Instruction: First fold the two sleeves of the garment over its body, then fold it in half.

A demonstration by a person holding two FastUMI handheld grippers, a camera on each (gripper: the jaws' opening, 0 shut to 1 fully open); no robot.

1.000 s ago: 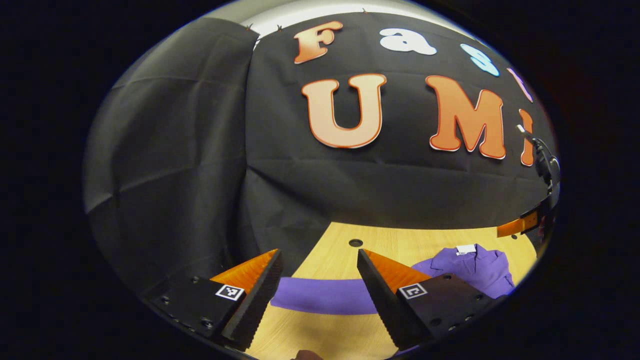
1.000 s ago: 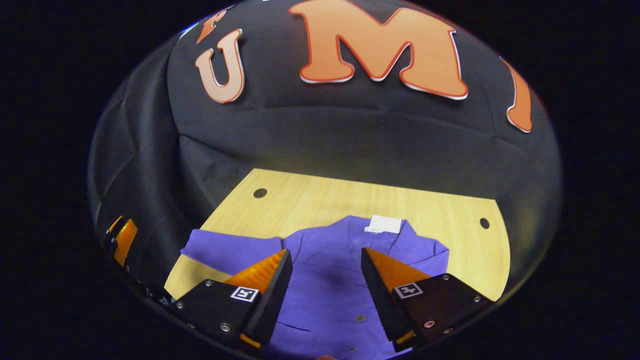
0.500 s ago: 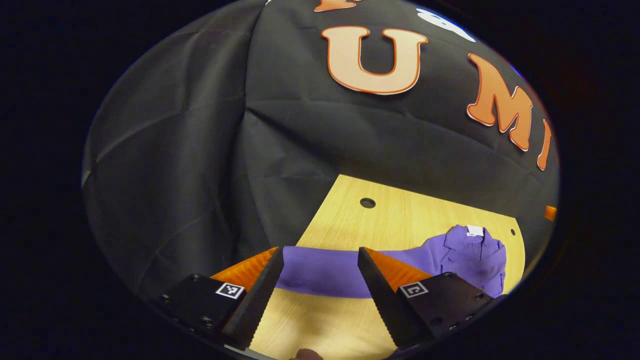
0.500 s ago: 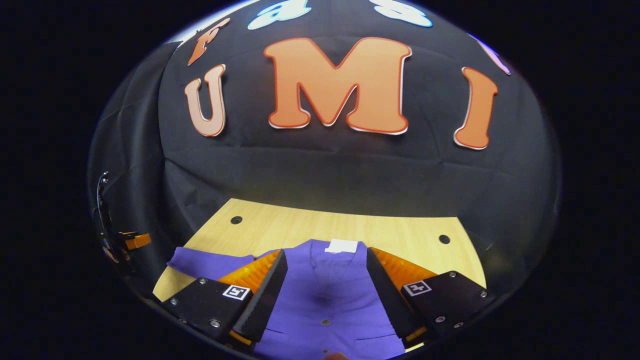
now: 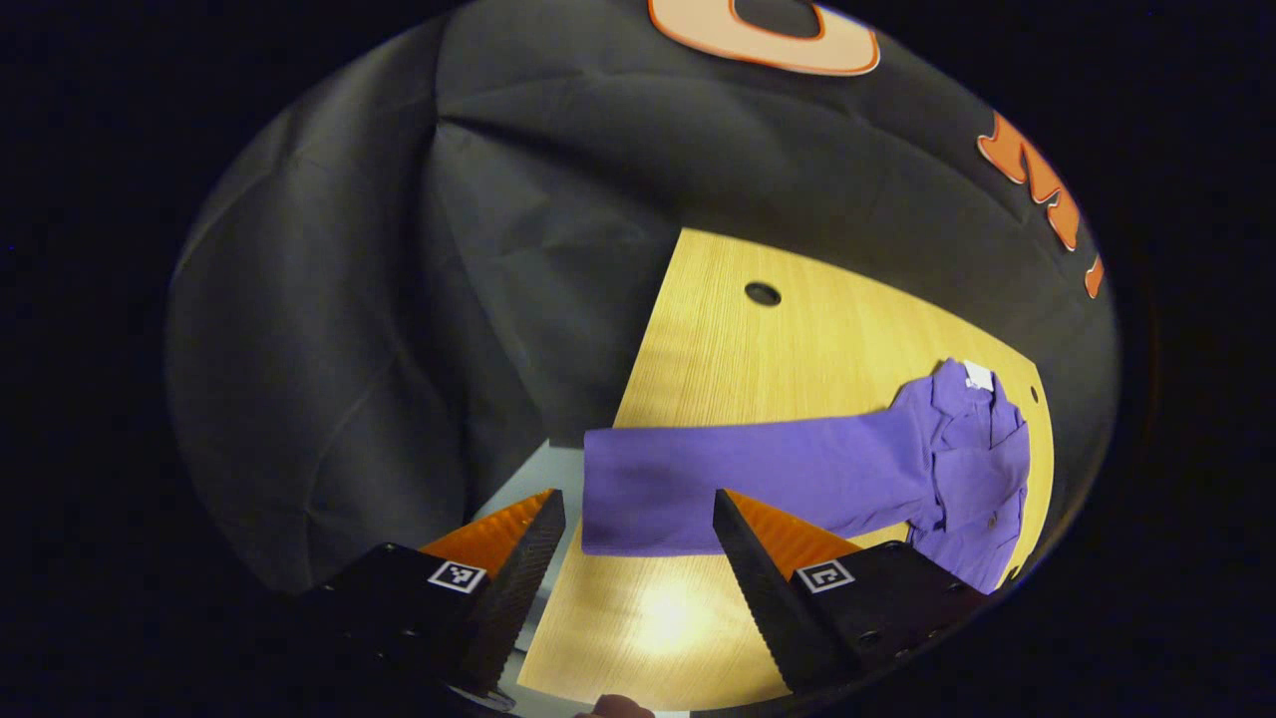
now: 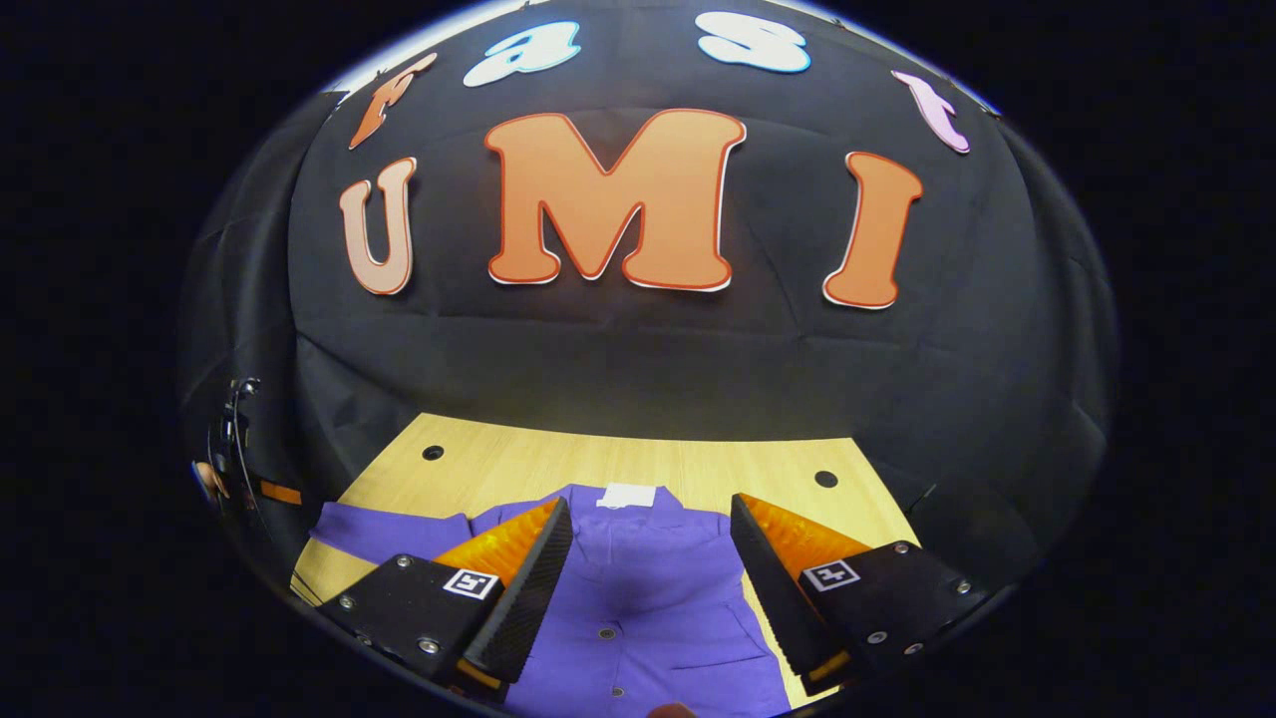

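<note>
Left gripper view, gripper: our left gripper (image 5: pixel 638 519) spread, holding nothing, poised above the sleeve end.
Left gripper view, garment: purple garment (image 5: pixel 962 459) flat on the bench (image 5: pixel 778 349); one sleeve (image 5: pixel 738 484) stretched toward the bench's edge.
Right gripper view, gripper: our right gripper (image 6: pixel 648 524) spread, empty, over the garment's body.
Right gripper view, garment: we log buttons facing up, white collar label (image 6: pixel 626 495) toward the far side.

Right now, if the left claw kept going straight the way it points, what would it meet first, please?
Most likely the cuff end of the purple sleeve, which lies flat on the table right between and ahead of the open left claw. Depth is hard to judge, so it may touch the table just before it.
</note>
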